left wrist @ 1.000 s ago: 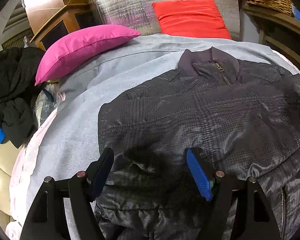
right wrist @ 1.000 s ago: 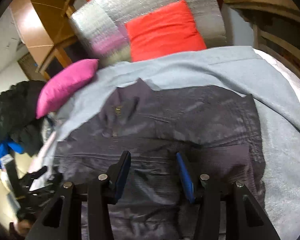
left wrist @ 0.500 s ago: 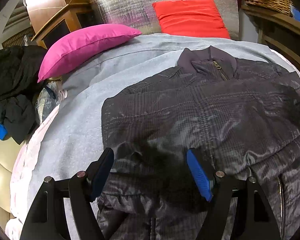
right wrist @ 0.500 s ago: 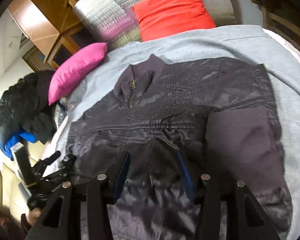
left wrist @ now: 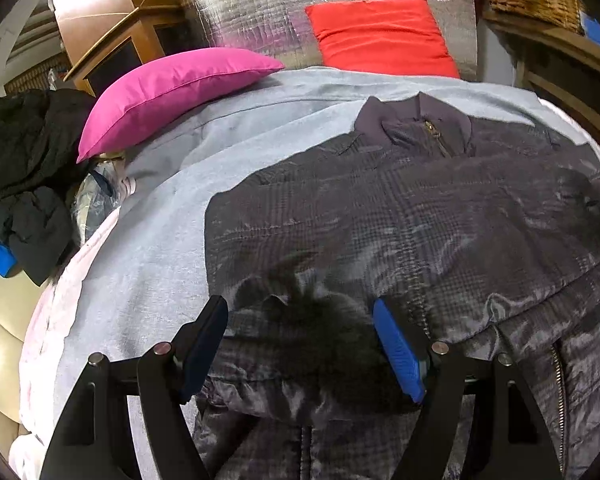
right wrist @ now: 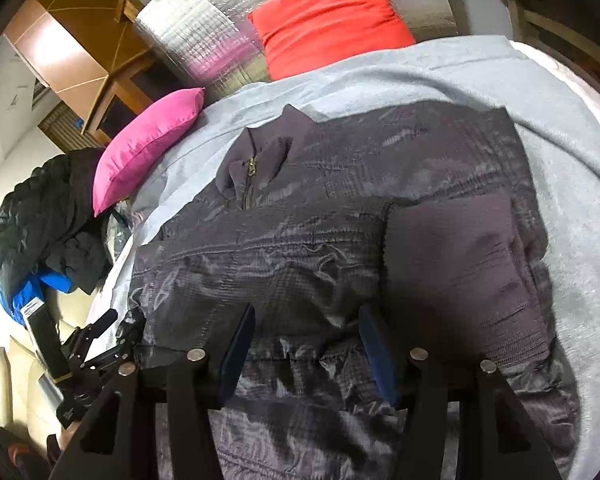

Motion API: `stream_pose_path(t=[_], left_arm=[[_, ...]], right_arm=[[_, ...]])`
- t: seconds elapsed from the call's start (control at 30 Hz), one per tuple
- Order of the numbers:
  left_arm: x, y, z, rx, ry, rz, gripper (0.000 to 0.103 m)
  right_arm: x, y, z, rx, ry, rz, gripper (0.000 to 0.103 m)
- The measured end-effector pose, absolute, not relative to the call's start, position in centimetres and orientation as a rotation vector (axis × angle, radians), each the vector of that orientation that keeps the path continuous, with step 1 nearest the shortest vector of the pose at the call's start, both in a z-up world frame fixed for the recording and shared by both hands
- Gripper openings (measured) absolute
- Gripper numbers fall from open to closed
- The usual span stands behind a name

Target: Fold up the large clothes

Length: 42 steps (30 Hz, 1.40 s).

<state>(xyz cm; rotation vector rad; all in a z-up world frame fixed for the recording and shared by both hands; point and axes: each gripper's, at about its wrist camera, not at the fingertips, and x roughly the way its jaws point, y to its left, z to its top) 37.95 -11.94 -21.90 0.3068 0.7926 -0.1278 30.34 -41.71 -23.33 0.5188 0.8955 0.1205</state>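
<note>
Over the jacket (right wrist: 300, 240), both claws tilt down: left claw (left wrist: 300, 344) apart, right claw (right wrist: 306, 344) just widening, nothing gripped.

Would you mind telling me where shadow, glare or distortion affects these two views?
Left wrist view: a dark shadow lies on the dark grey quilted jacket between the fingers, and the silver foil panel glares. Right wrist view: fisheye bending curves the grey blanket; the jacket sheen glints.

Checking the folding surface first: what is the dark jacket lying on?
The dark jacket lies on a light grey blanket, with a pale pink sheet showing at its edge. What lies directly beneath the jacket is covered.
</note>
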Motion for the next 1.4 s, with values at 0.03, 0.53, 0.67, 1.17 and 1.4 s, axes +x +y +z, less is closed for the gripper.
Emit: stream_pose_path(t=[0.03,0.53,0.67,1.17,1.4], left_arm=[[38.0,-11.6,-21.5,0.297,0.784,-0.128,0.076],[43.3,-1.7,-23.2,-0.201,0.970,-0.091,0.090],[43.5,-2.5,-24.5,-0.235,1.016,-0.147,0.090],[43.7,-3.1,-25.4,-0.240,1.067,-0.160,0.068],[42.0,-4.0,-23.5,-0.136,0.997,-0.107,0.068]], right_arm=[[30.0,-42.2,-22.7,0.514,0.873,0.102,0.058],[28.4,-54.8,-27.9,0.907,0.874,-0.046,0.082],[30.2,-52.9,-29.3,0.898,0.921,0.047,0.083],[30.1,-48.7,-27.0,0.597,0.909,-0.055,0.044],[29.2,-49.7,-26.0,0.654,0.901,-0.044,0.065]])
